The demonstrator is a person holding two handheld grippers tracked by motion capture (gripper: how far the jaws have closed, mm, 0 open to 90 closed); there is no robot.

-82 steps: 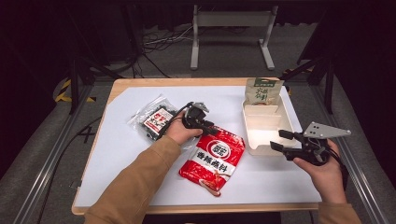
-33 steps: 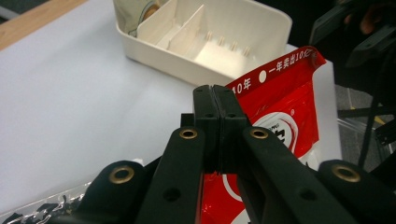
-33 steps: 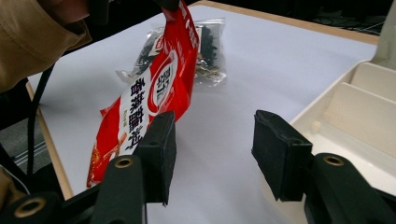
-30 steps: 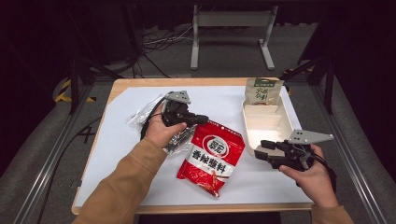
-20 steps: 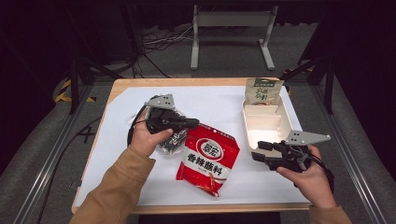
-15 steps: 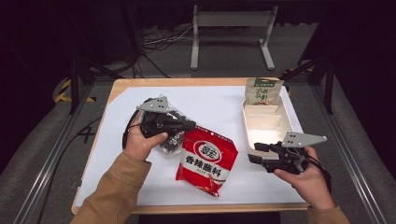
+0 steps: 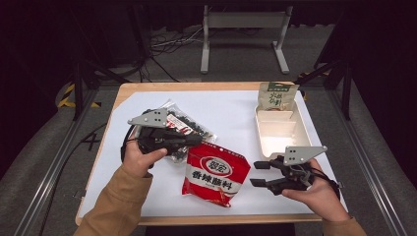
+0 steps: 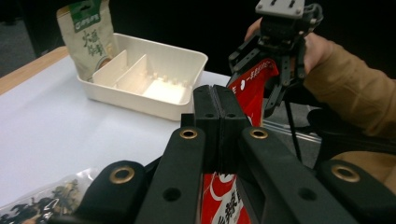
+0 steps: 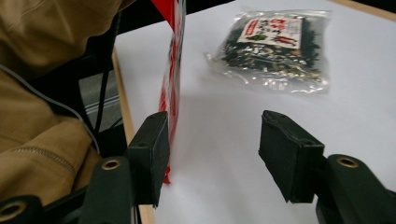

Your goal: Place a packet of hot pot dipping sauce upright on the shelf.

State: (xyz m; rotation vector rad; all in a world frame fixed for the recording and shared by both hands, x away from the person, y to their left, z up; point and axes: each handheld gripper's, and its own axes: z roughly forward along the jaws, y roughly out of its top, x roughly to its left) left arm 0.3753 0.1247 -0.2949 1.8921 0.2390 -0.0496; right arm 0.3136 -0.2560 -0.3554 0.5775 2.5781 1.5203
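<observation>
Red foil snack packet with white lettering hangs from the left gripper, lifted off the white table sheet near the front edge — in the high view its top corner sits at the pinched black jaws, and the bag slants down toward the person. Behind that gripper lies a clear plastic bag of dark dried food. The right gripper is just beside the packet's right edge, jaws parted and not pressing on it; they have just been opening. Beyond it stands a cream divided plastic tray, a green-and-tan pouch upright in its far compartment.

From the left gripper view, the two jaws are clamped flat together on the red packet, which hangs below them; the right gripper is at the packet's far end.

From the right gripper view, the packet appears edge-on, against the left pad's inner side; the right pad stands well apart from it.
</observation>
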